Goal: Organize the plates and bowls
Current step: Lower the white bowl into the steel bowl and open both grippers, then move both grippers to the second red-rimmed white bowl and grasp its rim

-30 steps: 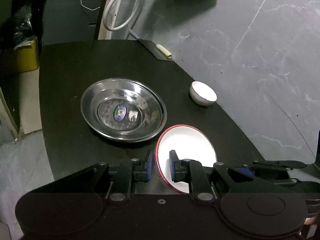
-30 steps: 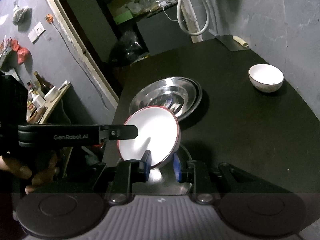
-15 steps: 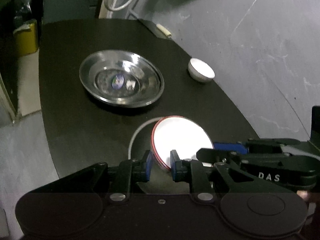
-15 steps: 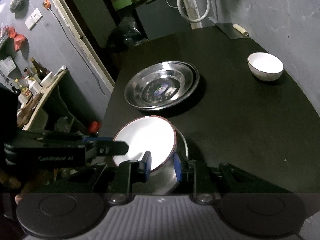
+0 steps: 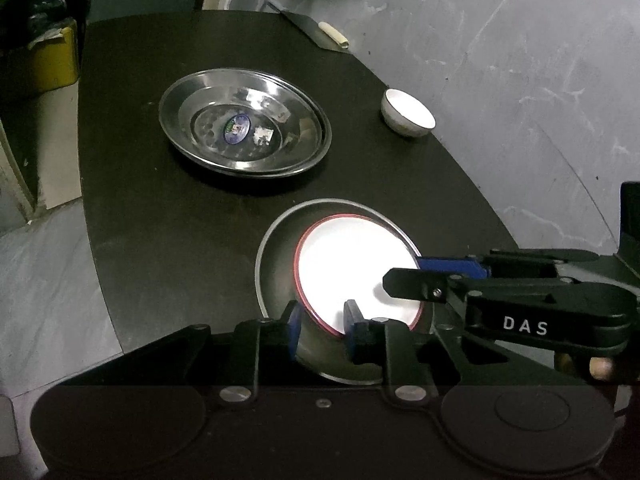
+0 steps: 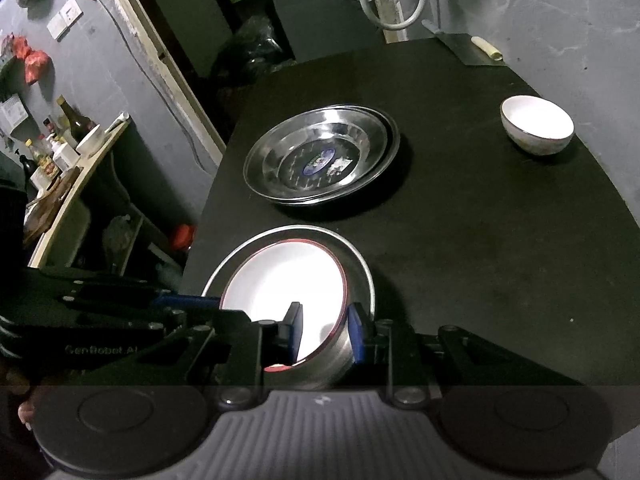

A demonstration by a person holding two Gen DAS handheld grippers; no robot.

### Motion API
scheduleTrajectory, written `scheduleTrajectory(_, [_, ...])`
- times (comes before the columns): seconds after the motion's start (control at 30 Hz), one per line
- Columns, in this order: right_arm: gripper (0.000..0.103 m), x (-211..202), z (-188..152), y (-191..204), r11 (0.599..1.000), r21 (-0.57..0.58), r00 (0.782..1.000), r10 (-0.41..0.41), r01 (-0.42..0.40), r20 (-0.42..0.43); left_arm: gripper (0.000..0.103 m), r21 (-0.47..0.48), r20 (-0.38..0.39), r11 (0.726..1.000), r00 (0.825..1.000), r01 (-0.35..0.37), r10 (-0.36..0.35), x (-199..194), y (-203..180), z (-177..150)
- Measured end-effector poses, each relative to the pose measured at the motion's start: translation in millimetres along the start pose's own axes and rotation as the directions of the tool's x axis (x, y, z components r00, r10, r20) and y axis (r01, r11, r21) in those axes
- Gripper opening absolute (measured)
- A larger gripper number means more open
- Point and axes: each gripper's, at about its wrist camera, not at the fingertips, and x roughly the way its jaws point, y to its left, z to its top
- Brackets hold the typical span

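Red-rimmed white bowl (image 5: 352, 276) sits inside a steel plate (image 5: 276, 264) at the near bench (image 5: 160, 216) edge; left gripper (image 5: 322, 320) jaws narrowed on the bowl's near rim; right gripper (image 6: 325, 330) jaws pinch the rim of bowl and steel plate together; stacked steel plates (image 5: 244, 126) at 11 o'clock of the bowl, small white bowl (image 5: 408, 114) at 1 o'clock, well apart; cleaver (image 5: 320, 32) at the far bench edge; white hose (image 6: 396, 0) behind.

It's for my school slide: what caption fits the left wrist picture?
Two grippers hold a white bowl inside a steel plate.
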Motion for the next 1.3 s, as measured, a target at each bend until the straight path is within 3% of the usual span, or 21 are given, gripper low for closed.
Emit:
scheduleTrajectory(0.67, [0.030,2.4,2.7,0.6,0.999,-0.036,1.000,0.012,-0.013,-0.027,0.041,0.013,-0.002,1.000,1.000,-0.019,0.019,-4.9,-7.6,4.8])
scheduleTrajectory(0.83, [0.043,-2.7,1.9,-0.6,0.999,-0.043,1.000,0.025,-0.025,0.000,0.053,0.030,0.024,0.999,0.999,-0.037,0.037,-10.4,-12.4,6.4])
scheduleTrajectory(0.93, [0.049,-9.0,1.9,-4.5,0.999,-0.026,0.999,0.038,-0.037,0.032,0.066,0.033,0.049,0.997,0.997,-0.064,0.062,-16.7,-12.8,7.7])
scheduleTrajectory(1.1, [0.074,-23.5,2.8,-18.6,0.999,0.044,0.993,0.002,-0.008,0.122,0.078,0.028,0.079,0.995,0.992,-0.098,0.096,-24.8,-12.0,10.2])
scheduleTrajectory(1.23, [0.096,-28.7,-0.5,-32.5,0.992,0.120,0.985,-0.054,0.035,0.161,0.100,0.019,0.096,0.991,0.987,-0.133,0.131,-24.8,-11.2,12.2])
scheduleTrajectory(1.3, [0.103,-29.6,-3.2,-38.6,0.986,0.152,0.979,-0.101,0.074,0.175,0.102,0.012,0.094,0.990,0.986,-0.141,0.139,-23.4,-10.3,13.0])
